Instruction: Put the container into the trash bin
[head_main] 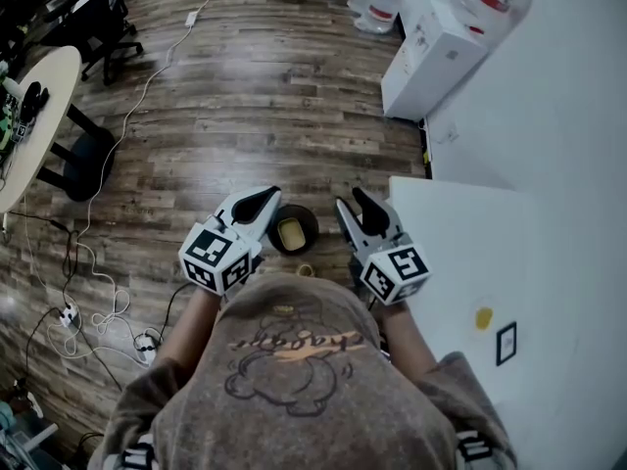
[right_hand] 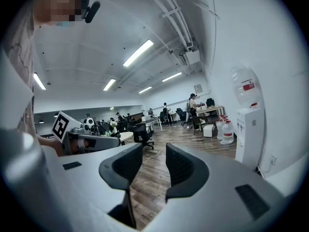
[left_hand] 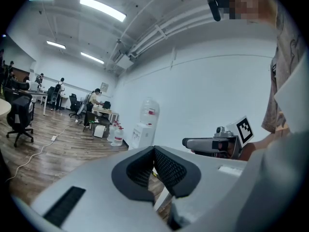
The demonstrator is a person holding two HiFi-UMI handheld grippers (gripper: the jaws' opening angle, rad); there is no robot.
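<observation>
A small dark round trash bin [head_main: 312,225] stands on the wooden floor just in front of me. A yellowish container [head_main: 290,233] lies inside it. My left gripper [head_main: 263,200] hovers over the bin's left edge, and in the left gripper view [left_hand: 154,151] its jaws meet with nothing between them. My right gripper [head_main: 351,202] hangs just right of the bin. In the right gripper view [right_hand: 154,151] its jaws stand apart and only floor shows in the gap. Each gripper points roughly level out into the room.
A white table [head_main: 509,262] stands at my right, with a small yellow item [head_main: 484,317] and a black-framed card [head_main: 506,343] on it. A water dispenser [head_main: 431,57] is by the far wall. A round table [head_main: 39,116] stands at the left, with cables [head_main: 98,292] on the floor nearby.
</observation>
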